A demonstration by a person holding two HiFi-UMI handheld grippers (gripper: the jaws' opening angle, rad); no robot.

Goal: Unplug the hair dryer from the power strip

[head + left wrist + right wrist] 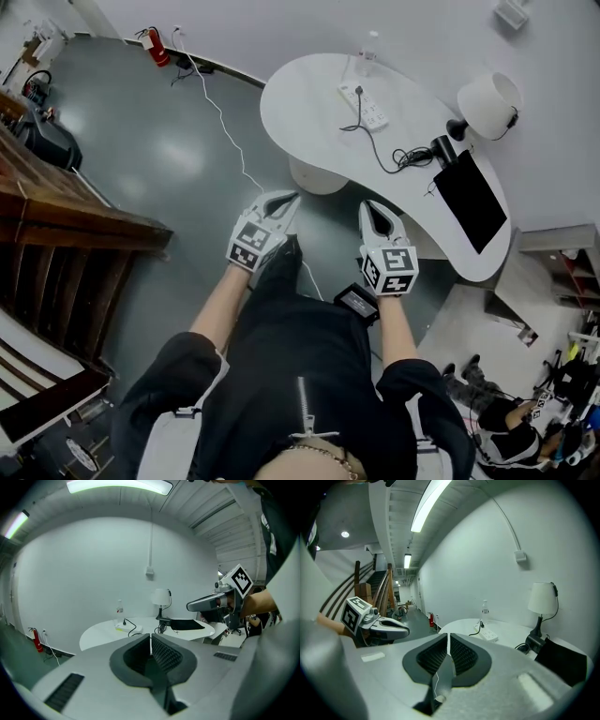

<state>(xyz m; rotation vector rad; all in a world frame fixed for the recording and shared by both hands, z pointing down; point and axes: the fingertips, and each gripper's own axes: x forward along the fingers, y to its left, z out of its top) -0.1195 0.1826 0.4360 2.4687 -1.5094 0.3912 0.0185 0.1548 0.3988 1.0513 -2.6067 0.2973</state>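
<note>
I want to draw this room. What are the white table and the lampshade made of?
The table looks like painted wood or plastic: its white top is smooth and even, with no grain; I cannot tell which. The lampshade looks like matte cloth or paper: plain white, dull, no glints.

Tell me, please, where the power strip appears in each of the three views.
Head view: the power strip lies on the white table, above centre.
Left gripper view: just left of centre, small, on the tabletop.
Right gripper view: right of centre, on the tabletop.
Shared landmark: the white-shaded lamp stands to the strip's right in every view.
</note>
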